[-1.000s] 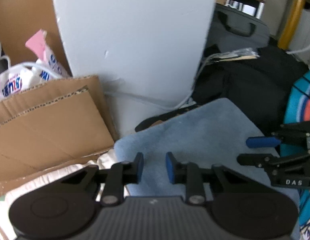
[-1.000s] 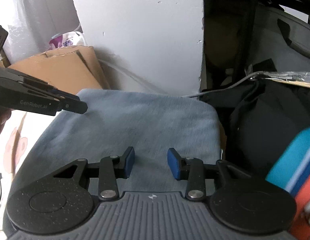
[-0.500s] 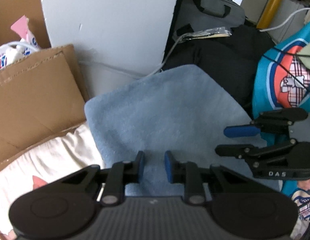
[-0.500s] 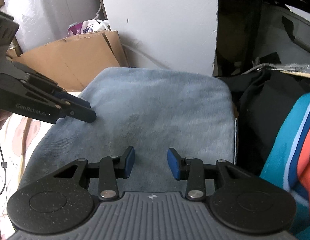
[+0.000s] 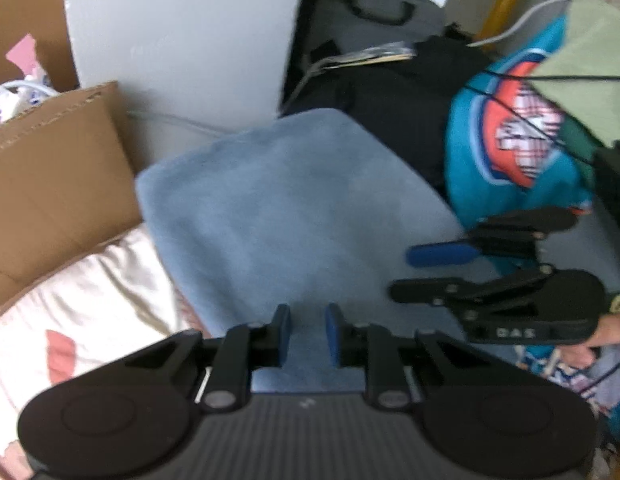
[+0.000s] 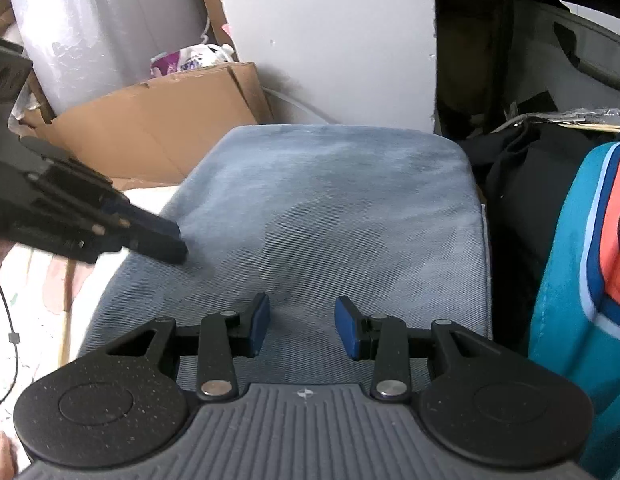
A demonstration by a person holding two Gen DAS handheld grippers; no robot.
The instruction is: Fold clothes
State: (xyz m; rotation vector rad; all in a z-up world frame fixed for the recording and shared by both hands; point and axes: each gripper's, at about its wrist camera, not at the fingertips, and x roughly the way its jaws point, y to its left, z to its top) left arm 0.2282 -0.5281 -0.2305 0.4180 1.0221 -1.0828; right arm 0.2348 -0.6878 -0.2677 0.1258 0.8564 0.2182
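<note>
A folded light-blue garment point(image 5: 289, 208) point(image 6: 330, 208) lies flat, its far edge near a white pillar. My left gripper point(image 5: 307, 334) hovers over the garment's near left part, open, with only cloth showing below its fingers. In the right wrist view the left gripper point(image 6: 149, 236) comes in from the left, its tips over the garment's left edge. My right gripper point(image 6: 303, 326) stands open over the near edge and holds nothing. The left wrist view shows the right gripper point(image 5: 430, 272) from the side, above the garment's right side.
A teal garment with an orange print point(image 5: 502, 152) point(image 6: 570, 280) lies to the right. A cardboard box point(image 5: 49, 168) point(image 6: 157, 132) stands at the left, and white-and-pink bedding point(image 5: 89, 292) is beneath. Black bags point(image 5: 390, 84) point(image 6: 522, 184) and the white pillar point(image 5: 181, 40) close off the back.
Both grippers have pulled back toward me and risen, so more of the blue garment shows. The left view has swung right, bringing the teal garment in. Neither gripper's opening has changed.
</note>
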